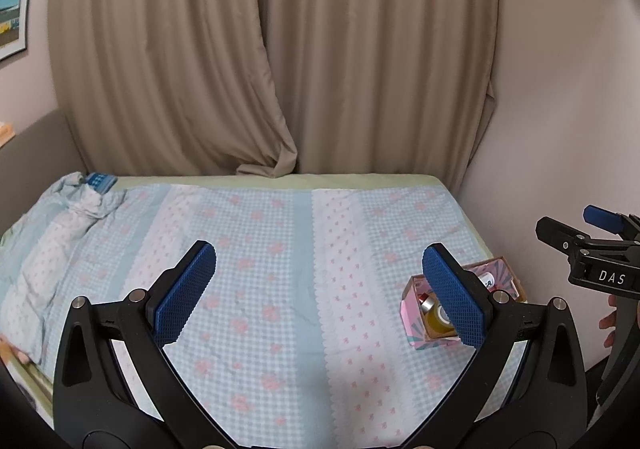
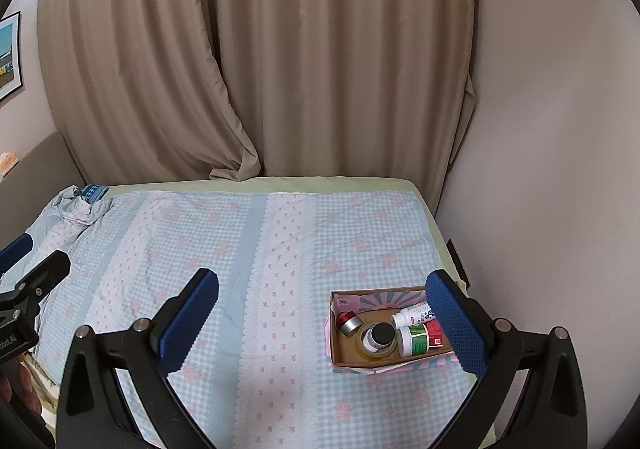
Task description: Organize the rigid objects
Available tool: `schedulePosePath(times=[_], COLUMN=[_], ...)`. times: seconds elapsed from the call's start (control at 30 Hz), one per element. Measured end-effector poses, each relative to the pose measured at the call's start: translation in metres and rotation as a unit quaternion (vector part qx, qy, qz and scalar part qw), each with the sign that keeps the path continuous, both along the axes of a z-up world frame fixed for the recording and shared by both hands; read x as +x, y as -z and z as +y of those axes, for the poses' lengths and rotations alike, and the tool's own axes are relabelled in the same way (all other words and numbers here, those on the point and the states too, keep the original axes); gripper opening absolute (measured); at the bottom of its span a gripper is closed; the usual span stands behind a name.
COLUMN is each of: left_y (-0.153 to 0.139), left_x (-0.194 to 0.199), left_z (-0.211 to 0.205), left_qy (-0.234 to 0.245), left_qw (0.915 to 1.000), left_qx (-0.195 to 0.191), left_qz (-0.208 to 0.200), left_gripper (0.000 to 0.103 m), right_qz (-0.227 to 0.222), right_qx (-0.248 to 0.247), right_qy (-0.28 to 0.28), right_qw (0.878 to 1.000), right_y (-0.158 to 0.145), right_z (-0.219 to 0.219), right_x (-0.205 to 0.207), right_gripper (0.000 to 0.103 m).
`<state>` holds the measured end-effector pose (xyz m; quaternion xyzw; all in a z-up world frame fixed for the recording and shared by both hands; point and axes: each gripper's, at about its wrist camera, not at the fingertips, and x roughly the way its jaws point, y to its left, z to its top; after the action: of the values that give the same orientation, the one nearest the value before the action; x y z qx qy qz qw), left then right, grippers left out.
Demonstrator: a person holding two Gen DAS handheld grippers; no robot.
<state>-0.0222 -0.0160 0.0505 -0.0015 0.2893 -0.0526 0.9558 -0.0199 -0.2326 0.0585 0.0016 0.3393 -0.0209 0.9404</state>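
Observation:
A pink cardboard box [image 2: 338, 363] sits on the bed near its right edge. Inside lie a white bottle [image 2: 412, 315], a green-labelled white jar [image 2: 414, 340], a red item [image 2: 436, 333], a small red-and-silver tin [image 2: 349, 321] and a black-capped jar [image 2: 378, 335] on a tape roll. The left wrist view shows the same box [image 1: 410, 315], partly hidden by a finger. My right gripper [image 2: 322, 323] hovers open above the bed, left of and over the box, holding nothing. My left gripper [image 1: 320, 295] is open and empty over the bed's middle.
The bed carries a blue-checked floral quilt [image 2: 240, 249], bunched at the far left by a blue packet [image 2: 94, 191]. Beige curtains [image 2: 280, 69] hang behind; a wall [image 2: 540, 169] runs close along the right. A framed picture [image 1: 14, 9] hangs at left.

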Motion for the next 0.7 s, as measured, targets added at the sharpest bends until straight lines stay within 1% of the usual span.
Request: schedulePosePath(times=[0.7], left_y=[-0.0009], left_x=[-0.0037], left_z=[-0.0018], left_qy=[-0.006], left_qw=[1.0000], left_qx=[0.005], left_qz=[-0.005], left_gripper=[0.103], right_qz=[-0.001], right_qx=[0.003], right_qy=[0.003], right_qw=[1.000], right_y=[-0.0017], right_z=[-0.0002], right_x=[-0.0010], right_gripper=[0.103])
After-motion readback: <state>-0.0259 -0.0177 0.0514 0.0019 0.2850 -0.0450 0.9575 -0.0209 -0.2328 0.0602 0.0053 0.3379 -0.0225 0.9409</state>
